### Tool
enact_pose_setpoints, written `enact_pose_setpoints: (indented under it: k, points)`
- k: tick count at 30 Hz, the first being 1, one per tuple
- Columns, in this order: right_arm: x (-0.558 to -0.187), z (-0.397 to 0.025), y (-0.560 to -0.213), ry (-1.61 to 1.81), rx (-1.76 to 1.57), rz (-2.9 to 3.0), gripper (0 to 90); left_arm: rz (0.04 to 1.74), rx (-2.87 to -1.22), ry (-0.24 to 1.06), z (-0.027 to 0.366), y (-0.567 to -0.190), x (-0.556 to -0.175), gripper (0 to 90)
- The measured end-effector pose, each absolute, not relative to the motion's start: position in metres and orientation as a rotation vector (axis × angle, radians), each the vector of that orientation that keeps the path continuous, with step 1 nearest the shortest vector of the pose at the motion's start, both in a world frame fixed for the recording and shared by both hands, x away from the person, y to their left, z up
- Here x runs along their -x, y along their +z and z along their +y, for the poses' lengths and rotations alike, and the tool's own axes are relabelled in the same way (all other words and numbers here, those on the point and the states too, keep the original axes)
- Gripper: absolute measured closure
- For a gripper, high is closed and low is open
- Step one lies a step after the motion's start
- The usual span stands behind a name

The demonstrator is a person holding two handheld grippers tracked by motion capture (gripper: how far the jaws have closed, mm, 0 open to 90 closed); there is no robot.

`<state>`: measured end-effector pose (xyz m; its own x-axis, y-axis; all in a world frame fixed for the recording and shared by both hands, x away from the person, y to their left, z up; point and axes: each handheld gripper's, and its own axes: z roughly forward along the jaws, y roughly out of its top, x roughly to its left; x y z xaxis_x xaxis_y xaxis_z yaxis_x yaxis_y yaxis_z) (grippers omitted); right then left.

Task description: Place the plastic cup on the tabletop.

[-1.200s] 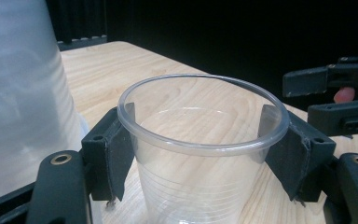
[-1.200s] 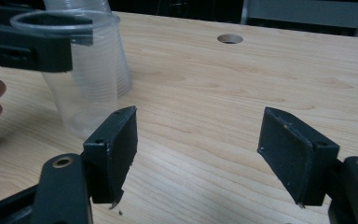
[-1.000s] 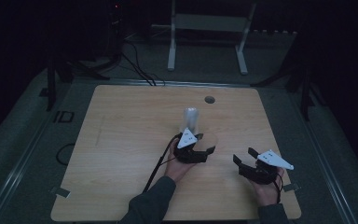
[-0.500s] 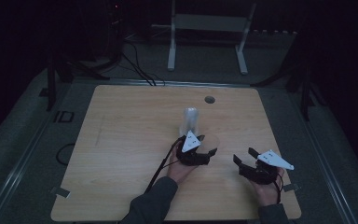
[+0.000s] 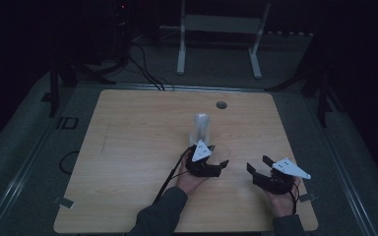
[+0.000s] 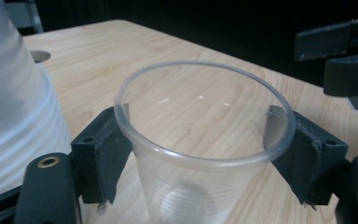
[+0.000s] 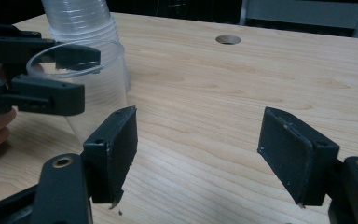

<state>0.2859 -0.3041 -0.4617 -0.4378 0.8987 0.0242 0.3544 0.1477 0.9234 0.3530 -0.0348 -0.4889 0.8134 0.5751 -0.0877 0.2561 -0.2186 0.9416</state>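
From above, your left tool (image 5: 210,158) sits just this side of the cup stack (image 5: 201,129) on the bench (image 5: 128,147), nearer you than a second ago. In your left view, its jaws clasp a clear cup (image 6: 200,140). Your right tool (image 7: 205,154) gapes empty beside them.
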Motion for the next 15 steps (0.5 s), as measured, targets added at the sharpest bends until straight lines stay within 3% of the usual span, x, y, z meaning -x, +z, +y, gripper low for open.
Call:
enact_pose_setpoints:
  k: [6,15]
  points:
    - [-0.286,-0.304,-0.462,1.268,-1.197,1.880,27.9,0.651,-1.834,0.302,-0.031,-0.491,-0.352,17.4]
    - [-0.287,-0.303,-0.463,1.263,-1.198,1.890,27.8,0.692,-1.809,0.293,-0.021,-0.493,-0.347,17.0]
